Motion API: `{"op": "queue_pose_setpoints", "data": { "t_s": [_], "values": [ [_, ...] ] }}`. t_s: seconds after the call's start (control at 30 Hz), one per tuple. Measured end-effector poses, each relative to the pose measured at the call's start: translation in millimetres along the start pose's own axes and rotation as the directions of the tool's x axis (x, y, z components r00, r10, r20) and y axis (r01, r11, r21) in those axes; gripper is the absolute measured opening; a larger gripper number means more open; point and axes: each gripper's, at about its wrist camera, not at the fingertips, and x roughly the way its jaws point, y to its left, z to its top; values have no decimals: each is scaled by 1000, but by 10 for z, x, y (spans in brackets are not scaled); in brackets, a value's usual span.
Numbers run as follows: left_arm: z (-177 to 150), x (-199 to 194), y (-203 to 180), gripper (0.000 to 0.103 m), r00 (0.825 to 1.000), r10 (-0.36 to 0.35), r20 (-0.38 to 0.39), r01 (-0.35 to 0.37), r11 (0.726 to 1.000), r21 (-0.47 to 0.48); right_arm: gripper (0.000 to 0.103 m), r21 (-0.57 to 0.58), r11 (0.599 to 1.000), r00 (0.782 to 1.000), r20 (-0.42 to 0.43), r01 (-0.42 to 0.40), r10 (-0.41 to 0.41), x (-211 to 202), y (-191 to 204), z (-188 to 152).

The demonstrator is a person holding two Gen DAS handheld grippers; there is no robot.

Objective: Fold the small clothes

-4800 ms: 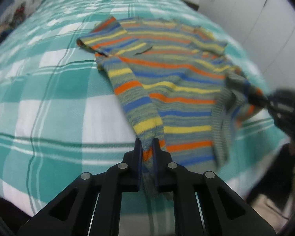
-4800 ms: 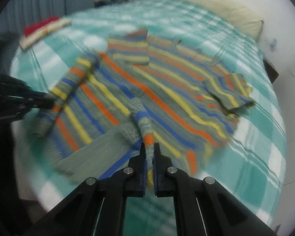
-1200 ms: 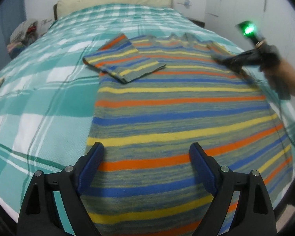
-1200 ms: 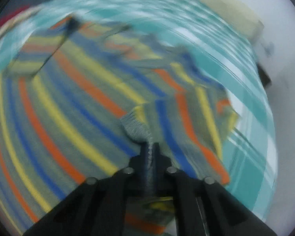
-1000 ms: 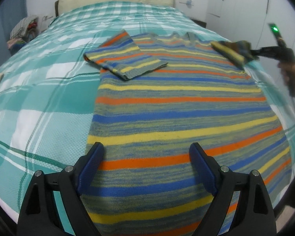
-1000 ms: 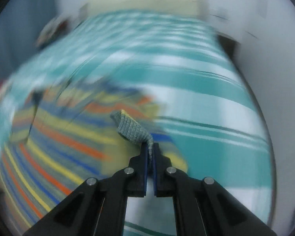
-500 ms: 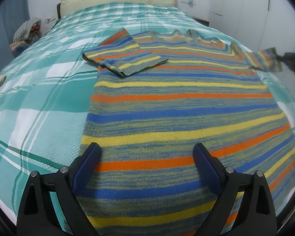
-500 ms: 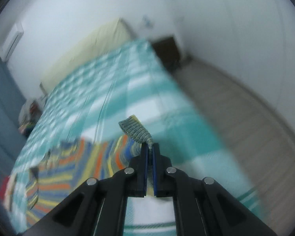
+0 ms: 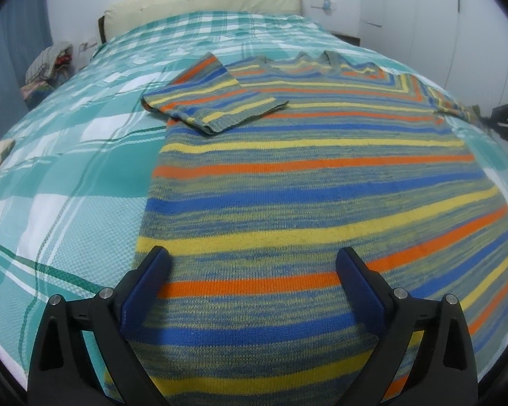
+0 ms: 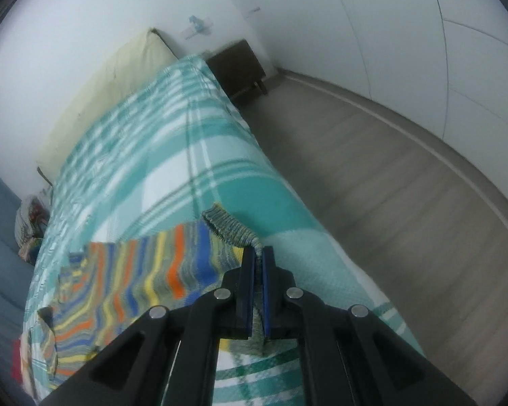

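While the sweater is lying spread on the bed:
Sweater point(image 9: 304, 182): lying flat on the teal checked bedspread point(image 9: 61, 182), stripes running across; one sleeve point(image 9: 213, 101) is lying folded over the chest.
Left gripper point(image 9: 252, 270): hovering over the hem, fingers spread wide — gripping nothing.
Right gripper point(image 10: 258, 257): fingers pinching the other sleeve's cuff point(image 10: 228, 225) at the bed's edge — sleeve appearing to be stretched outward, though this view is blurred.
Background: pillow point(image 9: 203, 3) lying at the head.
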Motion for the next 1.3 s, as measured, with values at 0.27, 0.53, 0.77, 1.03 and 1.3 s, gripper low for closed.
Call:
{"op": "queue_pose_setpoints", "data": {
  "t_s": [0.27, 0.53, 0.77, 1.03, 1.3],
  "values": [
    [-5, -4, -4, 99, 1000, 1, 2, -1, 1000, 1, 38, 187, 972, 989, 33, -145, 142, -407, -358, -54],
    [-8, -5, -2, 99, 1000, 1, 3, -1, 1000, 1, 40, 197, 953, 966, -74, -230, 249, -168, -414, -190],
    [-7, -6, -12, 100, 1000, 3, 8, -3, 1000, 2, 28, 94, 946, 931, -171, -311, 323, -17, -219, -208],
    [-13, -13, -6, 100, 1000, 3, 11, -3, 1000, 1, 2, -56, 998, 985, -172, -25, 15, -108, -30, -239],
    [-19, -7, -5, 100, 1000, 6, 17, -6, 1000, 1, 2, -72, 997, 978, -202, 40, -54, 10, -8, -284]
  ]
}}
